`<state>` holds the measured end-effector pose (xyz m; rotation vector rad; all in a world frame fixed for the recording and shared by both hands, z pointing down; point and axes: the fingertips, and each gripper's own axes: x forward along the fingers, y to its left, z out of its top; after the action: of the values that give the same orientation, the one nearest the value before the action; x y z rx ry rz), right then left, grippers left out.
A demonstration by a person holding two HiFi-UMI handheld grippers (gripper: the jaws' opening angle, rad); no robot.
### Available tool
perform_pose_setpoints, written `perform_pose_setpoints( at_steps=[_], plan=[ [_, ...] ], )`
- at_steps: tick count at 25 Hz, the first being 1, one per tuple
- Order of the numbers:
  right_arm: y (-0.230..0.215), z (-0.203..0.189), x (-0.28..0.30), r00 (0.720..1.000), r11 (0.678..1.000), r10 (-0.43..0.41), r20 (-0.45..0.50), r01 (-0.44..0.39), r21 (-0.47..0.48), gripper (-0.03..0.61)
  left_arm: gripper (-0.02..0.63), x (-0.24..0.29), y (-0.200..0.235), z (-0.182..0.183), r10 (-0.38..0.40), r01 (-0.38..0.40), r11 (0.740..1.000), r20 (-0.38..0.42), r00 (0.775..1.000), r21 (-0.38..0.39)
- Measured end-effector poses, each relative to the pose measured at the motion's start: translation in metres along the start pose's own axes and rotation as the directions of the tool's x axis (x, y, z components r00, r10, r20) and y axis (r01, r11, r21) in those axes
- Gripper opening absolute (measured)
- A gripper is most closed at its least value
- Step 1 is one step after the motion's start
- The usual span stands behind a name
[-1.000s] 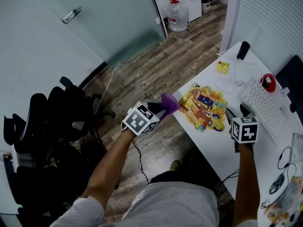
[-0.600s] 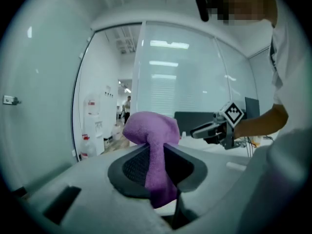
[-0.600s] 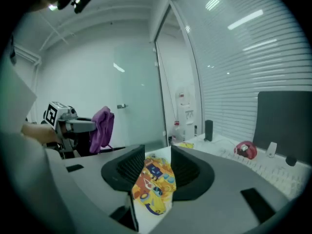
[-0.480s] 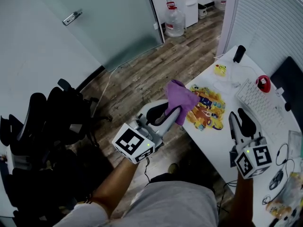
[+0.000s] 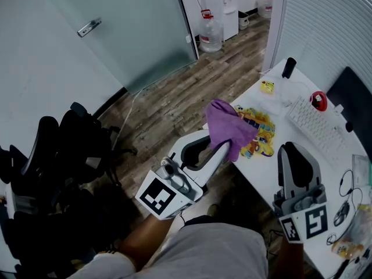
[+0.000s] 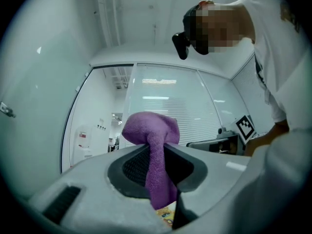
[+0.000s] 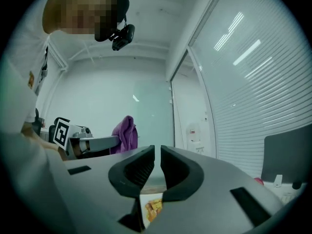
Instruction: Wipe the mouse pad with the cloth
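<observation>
- Clamping the purple cloth (image 5: pixel 228 128), the left tool (image 5: pixel 225 149) hangs above the counter (image 5: pixel 264 176) edge.
- Cloth's long axis runs along the jaws (bunched end beyond the tips).
- Right tool (image 5: pixel 296 151): jaws closing, nothing between them.
- Mouse pad (image 5: pixel 263 137) lies flat on the counter, partly behind the cloth.

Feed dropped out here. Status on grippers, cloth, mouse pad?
Left hand-held gripper shut on purple cloth, aloft. Right hand-held gripper closing, empty. Mouse pad bare, nothing in the way.
</observation>
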<state>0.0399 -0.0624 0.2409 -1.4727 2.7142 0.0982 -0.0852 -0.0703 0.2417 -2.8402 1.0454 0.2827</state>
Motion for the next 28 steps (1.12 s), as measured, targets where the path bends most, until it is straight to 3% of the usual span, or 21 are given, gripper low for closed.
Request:
perform_pose_setpoints(
  at_steps=[16,28],
  plan=[
    [0.064,0.033,-0.02,0.989,0.996,0.078,0.126,-0.072,-0.055,0.012,0.081,-0.026,-0.041,0.022,-0.06,0.057,0.997,0.051,0.997,0.061],
    [0.081,0.03,-0.033,0.989,0.995,0.089,0.115,-0.083,-0.063,0.011,0.081,-0.042,-0.049,0.023,-0.041,0.038,0.998,0.064,0.997,0.041]
  ],
)
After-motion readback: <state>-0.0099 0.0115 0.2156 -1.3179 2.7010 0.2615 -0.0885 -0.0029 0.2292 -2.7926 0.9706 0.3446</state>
